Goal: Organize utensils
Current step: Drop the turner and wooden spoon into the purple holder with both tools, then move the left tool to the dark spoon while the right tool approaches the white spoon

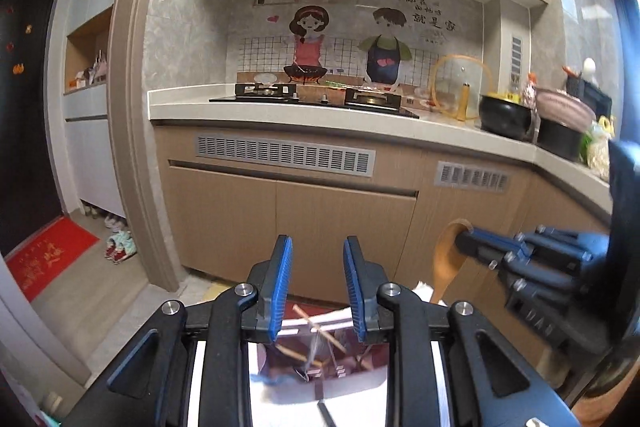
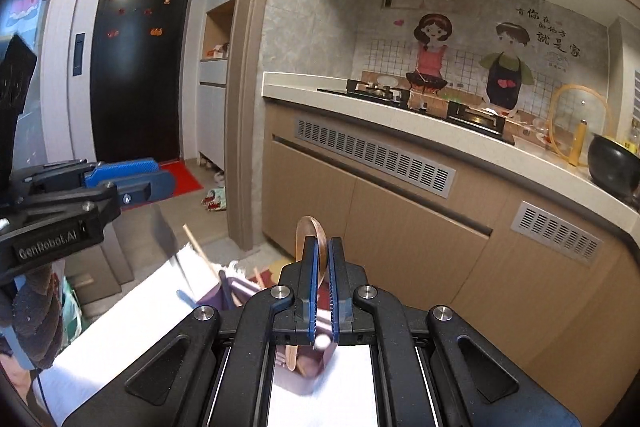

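Purple holder [image 2: 230, 293] sits low on the white tabletop [image 2: 132, 311] under both your grippers; wooden sticks [image 2: 198, 247] and dark handles poke out of it at angles. Contents blurred beyond that.

Your right gripper [image 2: 320, 267]: jaws nearly closed, pinching a wooden spoon [image 1: 446, 259] by its bowl. Spoon is smooth, orange-brown, oval bowl up, handle hanging down toward the holder, raised clear of the tabletop.

Your left gripper [image 1: 318, 281]: jaws spread wide, nothing between the ribbed blue pads [image 1: 282, 283], held just left of the spoon.
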Motion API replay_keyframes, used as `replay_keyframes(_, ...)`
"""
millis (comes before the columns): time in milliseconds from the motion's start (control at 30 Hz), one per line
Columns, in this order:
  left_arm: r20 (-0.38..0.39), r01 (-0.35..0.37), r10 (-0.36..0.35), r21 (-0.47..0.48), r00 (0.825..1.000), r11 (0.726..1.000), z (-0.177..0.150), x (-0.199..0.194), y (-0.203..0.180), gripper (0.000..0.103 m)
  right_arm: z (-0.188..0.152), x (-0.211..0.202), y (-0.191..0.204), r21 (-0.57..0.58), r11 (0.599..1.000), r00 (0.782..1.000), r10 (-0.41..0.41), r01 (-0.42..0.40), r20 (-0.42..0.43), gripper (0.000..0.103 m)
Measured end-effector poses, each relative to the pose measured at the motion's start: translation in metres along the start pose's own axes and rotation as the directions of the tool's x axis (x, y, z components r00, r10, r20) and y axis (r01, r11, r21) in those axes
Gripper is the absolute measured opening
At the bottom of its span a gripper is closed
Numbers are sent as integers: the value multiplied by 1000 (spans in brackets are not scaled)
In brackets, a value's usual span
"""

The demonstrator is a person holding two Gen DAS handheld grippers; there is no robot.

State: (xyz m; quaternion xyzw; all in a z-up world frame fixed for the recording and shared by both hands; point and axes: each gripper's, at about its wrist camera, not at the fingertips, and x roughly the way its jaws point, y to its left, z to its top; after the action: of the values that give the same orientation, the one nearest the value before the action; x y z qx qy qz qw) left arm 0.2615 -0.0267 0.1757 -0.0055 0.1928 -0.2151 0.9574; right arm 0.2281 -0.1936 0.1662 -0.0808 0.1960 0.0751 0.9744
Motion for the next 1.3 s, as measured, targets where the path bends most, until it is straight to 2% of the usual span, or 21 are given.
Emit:
replay_keyframes(100,-20,10,-10,-13,1000,1000,-2,20,5,24,-2,25,-2,7,1000,1000,6,-6,-20,5)
replay_keyframes(233,-105,-4,-1,-47,994,999,-22,55,18,24,-21,63,2,-4,1000,997,1,-2,-76,5)
replay_keyframes(400,-203,-7,-16,-111,979,994,-66,70,37,24,-61,113,2,16,1000,982,15,-12,-189,5)
replay_keyframes(533,-297,-9,-31,-131,954,991,-109,70,44,26,-91,137,2,55,998,963,53,-40,-264,5)
replay_keyframes(633,-350,-13,-35,-135,936,991,-139,64,43,40,-104,149,2,88,994,948,87,-63,-305,5)
replay_keyframes(700,-370,-10,-37,-124,928,992,-157,57,39,57,-111,154,1,100,992,938,104,-74,-332,7)
replay_keyframes(733,-375,-8,-37,-116,926,993,-164,54,37,60,-114,156,1,103,992,934,109,-79,-339,8)
replay_keyframes(800,-380,-5,-34,-102,924,995,-178,47,32,76,-117,152,0,104,992,934,103,-71,-343,10)
replay_keyframes(867,-395,-7,-29,-91,918,996,-192,41,27,87,-118,142,-1,111,992,939,97,-64,-330,19)
replay_keyframes(900,-405,-7,-29,-86,914,996,-199,39,24,88,-120,135,-2,117,991,942,100,-65,-321,21)
replay_keyframes(967,-432,-17,-22,-86,901,996,-209,38,22,90,-125,118,-2,121,990,947,101,-67,-306,33)
replay_keyframes(1067,-490,-60,-6,-118,872,991,-226,36,23,91,-134,94,6,111,991,947,104,-73,-304,47)
replay_keyframes(1167,-538,-112,35,-111,843,988,-236,34,24,91,-153,73,16,114,989,935,130,-97,-329,48)
replay_keyframes(1200,-540,-126,52,-102,840,987,-239,31,25,91,-161,67,20,120,987,930,140,-105,-339,48)
replay_keyframes(1300,-507,-168,119,-53,854,984,-244,16,27,91,-194,51,38,145,978,896,196,-150,-398,48)
